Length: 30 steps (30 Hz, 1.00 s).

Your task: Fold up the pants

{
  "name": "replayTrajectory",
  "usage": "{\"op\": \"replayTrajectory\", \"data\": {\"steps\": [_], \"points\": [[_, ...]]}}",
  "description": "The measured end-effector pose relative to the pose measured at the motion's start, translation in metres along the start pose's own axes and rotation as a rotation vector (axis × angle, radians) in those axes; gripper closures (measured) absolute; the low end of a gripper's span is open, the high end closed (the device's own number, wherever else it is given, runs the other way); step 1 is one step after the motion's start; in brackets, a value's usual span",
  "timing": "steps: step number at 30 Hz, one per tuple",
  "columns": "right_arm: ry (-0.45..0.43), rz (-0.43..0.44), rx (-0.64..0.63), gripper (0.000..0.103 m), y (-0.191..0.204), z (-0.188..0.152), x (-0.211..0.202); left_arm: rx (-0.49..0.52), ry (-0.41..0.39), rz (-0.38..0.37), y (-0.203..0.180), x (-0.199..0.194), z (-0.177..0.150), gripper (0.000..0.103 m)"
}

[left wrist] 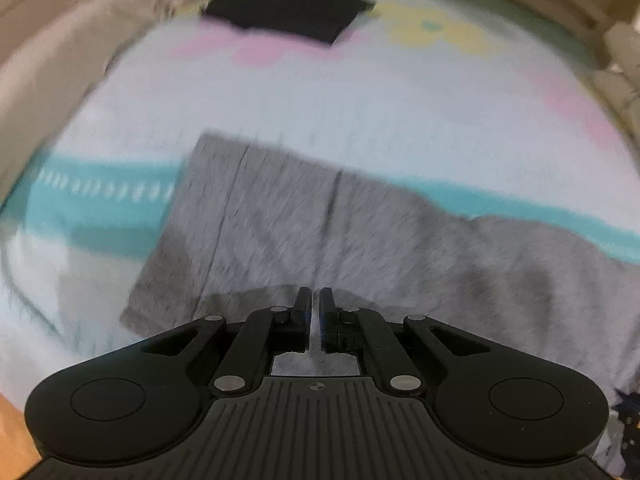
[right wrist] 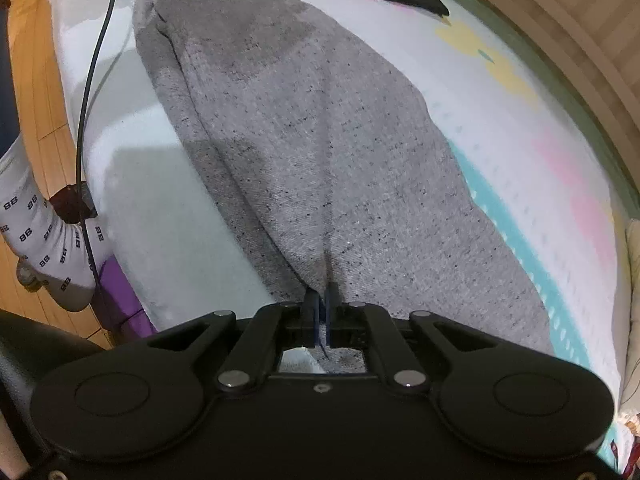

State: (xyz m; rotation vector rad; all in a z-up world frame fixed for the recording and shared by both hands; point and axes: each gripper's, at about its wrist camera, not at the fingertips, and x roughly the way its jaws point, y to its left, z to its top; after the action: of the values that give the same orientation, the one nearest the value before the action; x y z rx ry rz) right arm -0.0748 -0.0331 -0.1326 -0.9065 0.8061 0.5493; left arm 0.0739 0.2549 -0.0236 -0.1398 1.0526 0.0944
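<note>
**Both ends of the grey pants pinched, ready for a fold**

Furthest left, in the right wrist view, a wooden floor [right wrist: 44,92] runs beside the bed, with a person's patterned sock [right wrist: 48,248] standing on it and a dark cable [right wrist: 94,80] hanging down past the mattress edge. Next comes the bed [right wrist: 168,216] itself, under a pale sheet with teal, pink and yellow shapes.

The grey pants [right wrist: 312,152] lie along the bed, near its floor-side edge. The left gripper [left wrist: 315,304] has its fingers drawn nearly together; grey cloth shows between and under them, so it appears to hold one end, though blur leaves the grip unsure. The right gripper [right wrist: 322,300] has its fingers narrowed onto a ridge of the grey cloth at the other end, the fabric puckering up into them. Holding both ends likely lets the person lift the garment and lay one half over the other.

Toward the far side, a flat black item [left wrist: 288,10] rests on the sheet. No containers are in view.
</note>
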Motion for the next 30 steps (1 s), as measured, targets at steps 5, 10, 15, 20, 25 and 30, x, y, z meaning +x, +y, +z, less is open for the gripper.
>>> {"op": "replayTrajectory", "data": {"steps": [5, 10, 15, 20, 25, 30], "points": [[-0.007, 0.026, -0.009, 0.096, -0.001, 0.0, -0.004, 0.126, -0.088, -0.14, -0.038, -0.019, -0.008, 0.099], [-0.009, 0.02, -0.041, 0.095, 0.007, -0.007, -0.009, 0.327, -0.044, -0.289, -0.101, -0.008, -0.033, 0.099], [0.006, 0.096, 0.118, 0.088, -0.018, -0.006, -0.013, 0.604, 0.08, -0.185, -0.154, 0.024, -0.069, 0.099], [-0.003, 0.127, 0.46, 0.051, -0.08, -0.03, -0.032, 0.652, 0.103, -0.117, -0.169, 0.02, -0.067, 0.099], [0.06, -0.007, 0.93, 0.049, -0.16, -0.094, -0.04, 0.509, 0.153, -0.13, -0.16, 0.024, -0.053, 0.099], [0.151, -0.225, 1.38, 0.049, -0.224, -0.18, -0.051, 0.34, 0.162, -0.15, -0.145, 0.024, -0.046, 0.099]]}}
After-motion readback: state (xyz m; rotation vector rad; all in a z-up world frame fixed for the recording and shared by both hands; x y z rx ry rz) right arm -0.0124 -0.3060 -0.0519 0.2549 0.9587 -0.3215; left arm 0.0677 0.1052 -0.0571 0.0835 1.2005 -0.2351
